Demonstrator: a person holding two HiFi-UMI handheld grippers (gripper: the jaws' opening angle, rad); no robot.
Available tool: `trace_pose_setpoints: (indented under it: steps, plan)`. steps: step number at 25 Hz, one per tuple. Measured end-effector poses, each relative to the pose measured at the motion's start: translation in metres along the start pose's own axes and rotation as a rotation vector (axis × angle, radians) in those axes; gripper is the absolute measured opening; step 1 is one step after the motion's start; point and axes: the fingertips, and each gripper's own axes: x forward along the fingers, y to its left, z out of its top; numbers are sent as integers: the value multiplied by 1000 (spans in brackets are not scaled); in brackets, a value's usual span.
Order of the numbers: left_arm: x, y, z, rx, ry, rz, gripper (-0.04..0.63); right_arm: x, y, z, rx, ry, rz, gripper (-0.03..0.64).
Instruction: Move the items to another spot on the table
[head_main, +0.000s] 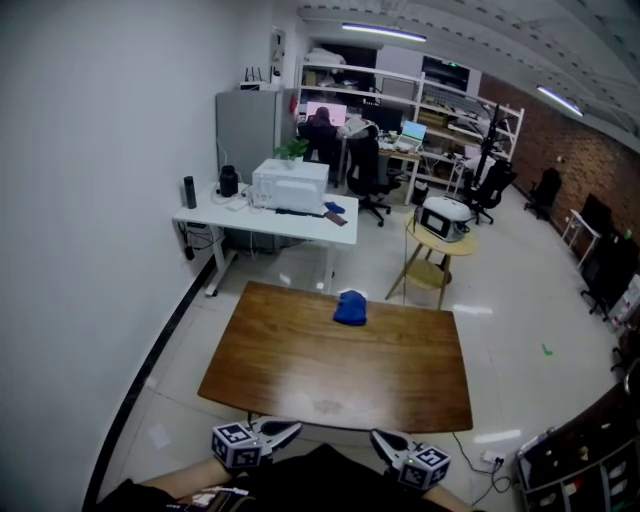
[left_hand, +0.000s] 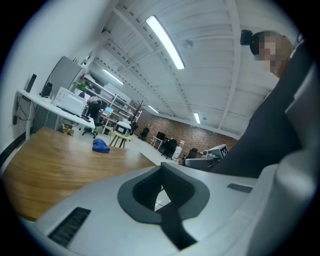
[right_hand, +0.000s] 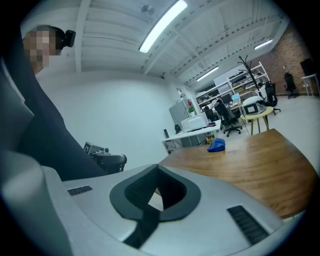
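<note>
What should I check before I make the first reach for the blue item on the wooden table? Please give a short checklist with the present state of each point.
1. Blue item in view and free: ok. It lies alone near the far edge of the table.
2. Left claw empty: ok. Its jaws are together with nothing between them.
3. Right claw empty: ok. It is also shut on nothing.
4. Claws ready to grasp: not ok. Both must open first.
5. Way across the wood: ok. No other thing shows between the claws and the item.
6. Whether the item is soft or stiff: cannot tell. It is too small in every view.
</note>
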Motion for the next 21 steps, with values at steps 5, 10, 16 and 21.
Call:
trace_pose_setpoints:
  steps: [5, 10, 16, 21]
  plan:
    - [8, -3, 0, -2, 0, -5, -8, -4, 4, 6, -6, -2, 17, -9]
    - [10, -2, -2, -11, -5, -5, -8, -4, 1, 6, 16, -14, 19, -9]
    - [11, -3, -4, -16, -6, -4, -8, -6, 0, 0, 21, 0, 30, -9]
    - [13, 0, -5, -13, -3, -8, -8, -3, -2, -1, 4, 5, 36, -9]
